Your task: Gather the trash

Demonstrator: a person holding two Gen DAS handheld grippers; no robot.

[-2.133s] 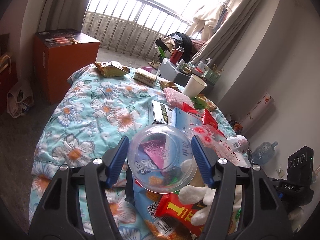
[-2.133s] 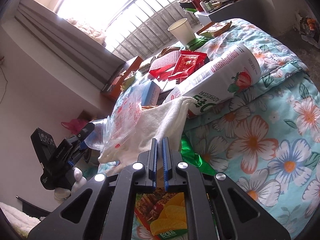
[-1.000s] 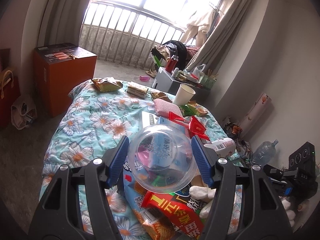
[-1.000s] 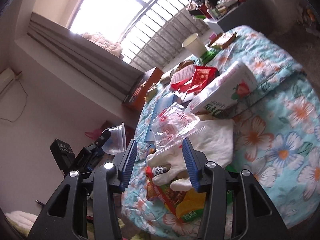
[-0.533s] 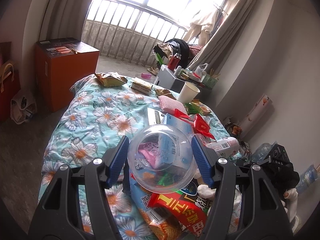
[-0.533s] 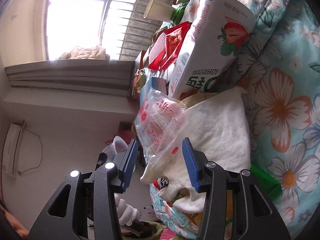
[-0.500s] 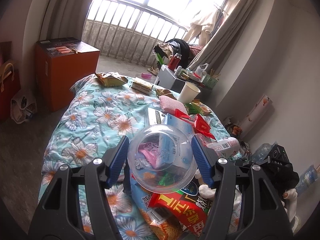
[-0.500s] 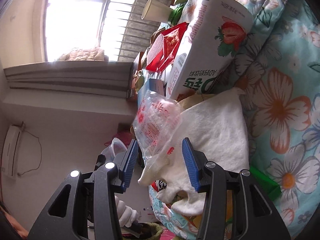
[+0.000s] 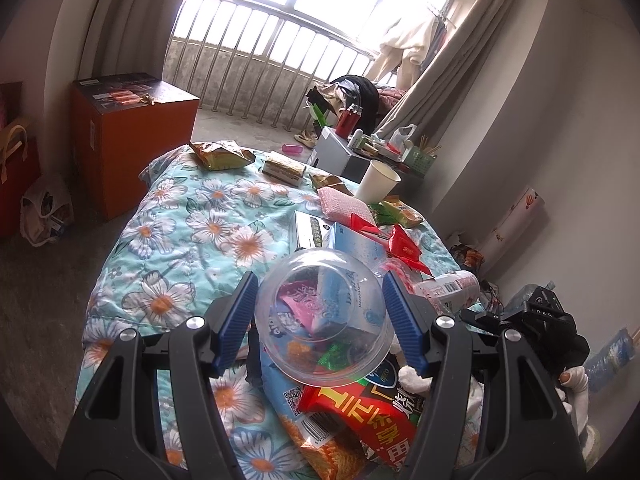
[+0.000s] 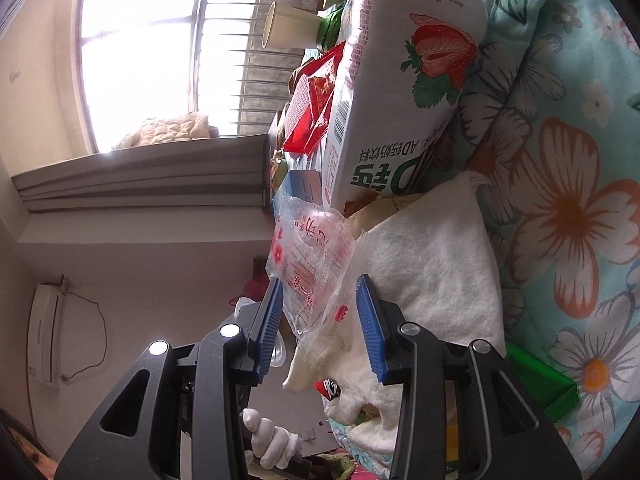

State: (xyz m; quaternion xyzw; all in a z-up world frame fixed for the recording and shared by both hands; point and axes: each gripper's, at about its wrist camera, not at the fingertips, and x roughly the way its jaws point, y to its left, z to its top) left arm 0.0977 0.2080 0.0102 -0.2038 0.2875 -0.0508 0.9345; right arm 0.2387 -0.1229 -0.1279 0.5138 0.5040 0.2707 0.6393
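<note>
We are partway through gathering litter off the bed. Our left gripper is clamped on a clear plastic bowl, held above the snack packets at the bed's near edge. Our right gripper has just been narrowing its jaws around a crumpled clear wrapper, which sits between the blue pads, apparently touching the left one only, beside a white cloth and a milk carton. Next, we judge, comes a full pinch, then dropping it in the bowl.
</note>
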